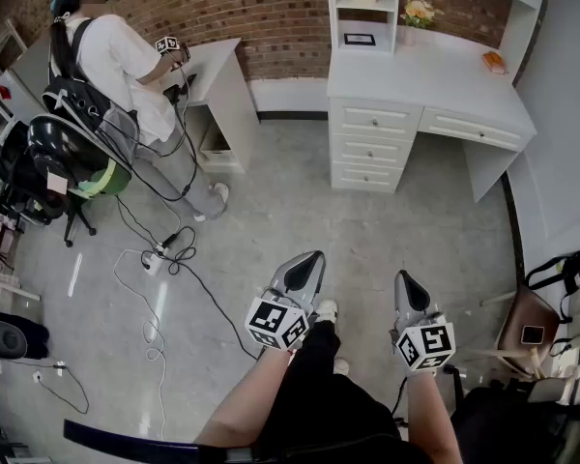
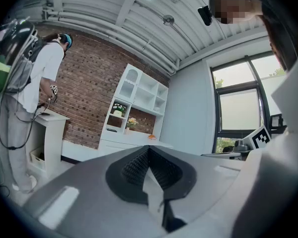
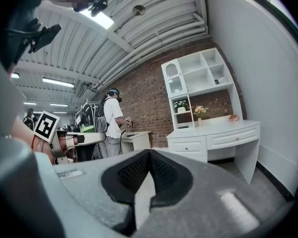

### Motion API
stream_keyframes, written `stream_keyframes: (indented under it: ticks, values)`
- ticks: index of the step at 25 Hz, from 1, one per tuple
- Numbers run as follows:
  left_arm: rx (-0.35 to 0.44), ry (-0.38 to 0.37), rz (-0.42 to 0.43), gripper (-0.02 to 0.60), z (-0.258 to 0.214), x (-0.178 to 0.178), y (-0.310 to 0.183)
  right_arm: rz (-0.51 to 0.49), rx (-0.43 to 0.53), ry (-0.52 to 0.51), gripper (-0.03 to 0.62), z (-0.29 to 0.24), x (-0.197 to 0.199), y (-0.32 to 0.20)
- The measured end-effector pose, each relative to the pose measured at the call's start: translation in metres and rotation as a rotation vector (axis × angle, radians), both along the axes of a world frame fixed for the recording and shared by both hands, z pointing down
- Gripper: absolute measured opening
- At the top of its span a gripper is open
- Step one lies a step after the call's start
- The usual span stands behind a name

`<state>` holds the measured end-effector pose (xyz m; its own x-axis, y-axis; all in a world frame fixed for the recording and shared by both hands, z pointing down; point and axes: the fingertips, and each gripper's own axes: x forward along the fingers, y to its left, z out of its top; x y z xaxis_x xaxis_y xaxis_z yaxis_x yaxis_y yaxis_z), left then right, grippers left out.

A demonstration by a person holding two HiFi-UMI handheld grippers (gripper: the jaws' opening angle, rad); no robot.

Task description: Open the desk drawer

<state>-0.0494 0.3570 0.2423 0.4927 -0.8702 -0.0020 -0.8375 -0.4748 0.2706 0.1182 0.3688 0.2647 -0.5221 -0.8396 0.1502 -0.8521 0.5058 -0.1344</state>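
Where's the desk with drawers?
Head view, upper right: the white desk stands against the brick wall, right of the smaller table where a person stands.

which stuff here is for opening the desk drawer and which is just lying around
For the job: white desk, its drawers, left gripper, right gripper, both shut.
Lying about: floor cables, power strip, flowers, black chair.

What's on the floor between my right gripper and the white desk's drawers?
Nothing. The head view shows only bare grey floor between the shut right gripper and the desk drawers.
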Motion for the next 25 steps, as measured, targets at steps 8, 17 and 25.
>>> stream_keyframes:
  ticks: [8,17,25]
  values:
    - [0.01,-0.004,0.007,0.003,0.008,0.0,-0.075,-0.014,0.007,0.012,0.0,0.007,-0.007,-0.07]
    - [-0.024,0.008,0.02,0.003,0.026,-0.01,-0.167,0.009,-0.022,0.023,0.0,0.023,-0.014,-0.16]
    - [-0.057,0.014,0.058,0.003,0.046,-0.015,-0.234,0.042,-0.043,0.041,0.0,0.036,-0.019,-0.223]
